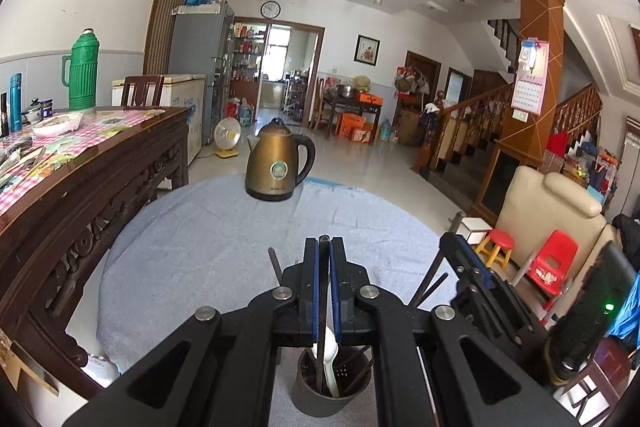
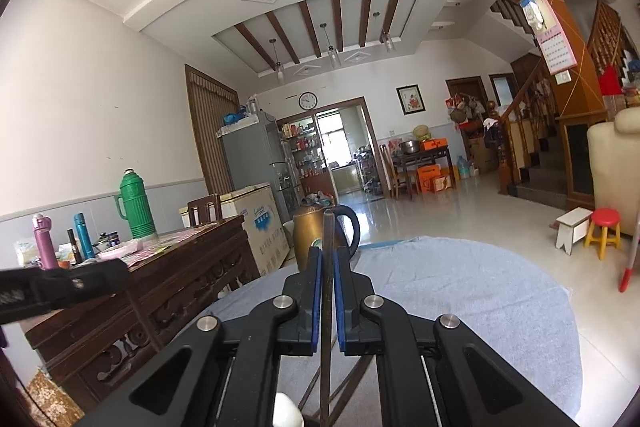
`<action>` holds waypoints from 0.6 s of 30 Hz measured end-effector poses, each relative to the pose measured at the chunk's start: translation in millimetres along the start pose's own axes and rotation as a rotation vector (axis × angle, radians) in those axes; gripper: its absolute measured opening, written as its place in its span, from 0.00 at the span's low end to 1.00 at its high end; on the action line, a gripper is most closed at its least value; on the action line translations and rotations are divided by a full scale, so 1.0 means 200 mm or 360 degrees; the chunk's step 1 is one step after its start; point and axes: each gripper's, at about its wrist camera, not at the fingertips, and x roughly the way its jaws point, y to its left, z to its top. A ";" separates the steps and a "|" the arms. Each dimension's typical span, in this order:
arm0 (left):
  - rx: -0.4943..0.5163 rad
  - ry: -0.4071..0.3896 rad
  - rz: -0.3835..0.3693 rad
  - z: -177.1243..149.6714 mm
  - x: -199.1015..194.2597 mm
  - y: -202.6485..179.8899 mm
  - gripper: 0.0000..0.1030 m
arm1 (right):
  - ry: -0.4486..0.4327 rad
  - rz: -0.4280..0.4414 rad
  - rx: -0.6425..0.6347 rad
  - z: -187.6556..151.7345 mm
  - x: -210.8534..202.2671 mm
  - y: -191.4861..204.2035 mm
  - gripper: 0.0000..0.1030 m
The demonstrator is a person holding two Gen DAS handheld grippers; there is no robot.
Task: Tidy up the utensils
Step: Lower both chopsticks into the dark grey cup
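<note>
A dark grey utensil cup (image 1: 304, 393) stands on the round table's blue-grey cloth (image 1: 200, 247), right under my left gripper. It holds a white spoon (image 1: 331, 359) and several dark chopsticks (image 1: 358, 371). My left gripper (image 1: 324, 247) is shut on a dark chopstick whose tip shows between the blue pads; the stick runs down into the cup. My right gripper (image 2: 328, 255) is shut on another dark chopstick (image 2: 328, 227) that stands upright, its top above the fingertips. The spoon's end (image 2: 285, 409) and crossed chopsticks show below it. The right gripper also shows in the left wrist view (image 1: 472, 267).
A bronze electric kettle (image 1: 276, 163) stands at the round table's far edge. A carved wooden table (image 1: 92, 187) with a green thermos (image 1: 82, 71) and bottles is close on the left. A cream armchair (image 1: 556, 203), a red stool (image 1: 500, 247) and a red child's chair (image 1: 554, 263) stand to the right.
</note>
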 end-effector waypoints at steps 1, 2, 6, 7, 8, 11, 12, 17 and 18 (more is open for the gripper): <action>0.0002 0.0008 0.0006 0.00 0.00 -0.01 0.05 | 0.0008 0.0009 0.0003 -0.01 -0.01 -0.01 0.06; 0.0004 0.0014 0.0011 -0.01 0.00 -0.01 0.05 | 0.0013 0.0014 0.0004 -0.01 -0.02 -0.01 0.06; 0.0013 0.0018 0.0028 -0.01 0.00 -0.02 0.05 | 0.0044 0.0038 0.0029 -0.03 -0.06 -0.05 0.06; 0.0015 0.0019 0.0032 -0.02 -0.01 -0.02 0.05 | 0.0050 0.0042 0.0036 -0.03 -0.07 -0.05 0.06; 0.0017 0.0021 0.0035 -0.02 -0.01 -0.02 0.05 | 0.0055 0.0046 0.0039 -0.03 -0.07 -0.06 0.06; 0.0016 0.0028 0.0044 -0.02 -0.01 -0.03 0.05 | 0.0067 0.0057 0.0043 -0.04 -0.10 -0.07 0.06; 0.0015 0.0033 0.0045 -0.02 0.00 -0.03 0.05 | 0.0071 0.0062 0.0044 -0.04 -0.11 -0.07 0.06; 0.0007 0.0054 0.0052 -0.04 0.01 -0.02 0.05 | 0.0082 0.0073 0.0055 -0.04 -0.12 -0.09 0.06; 0.0006 0.0056 0.0052 -0.04 0.01 -0.02 0.05 | 0.0086 0.0076 0.0060 -0.04 -0.13 -0.09 0.06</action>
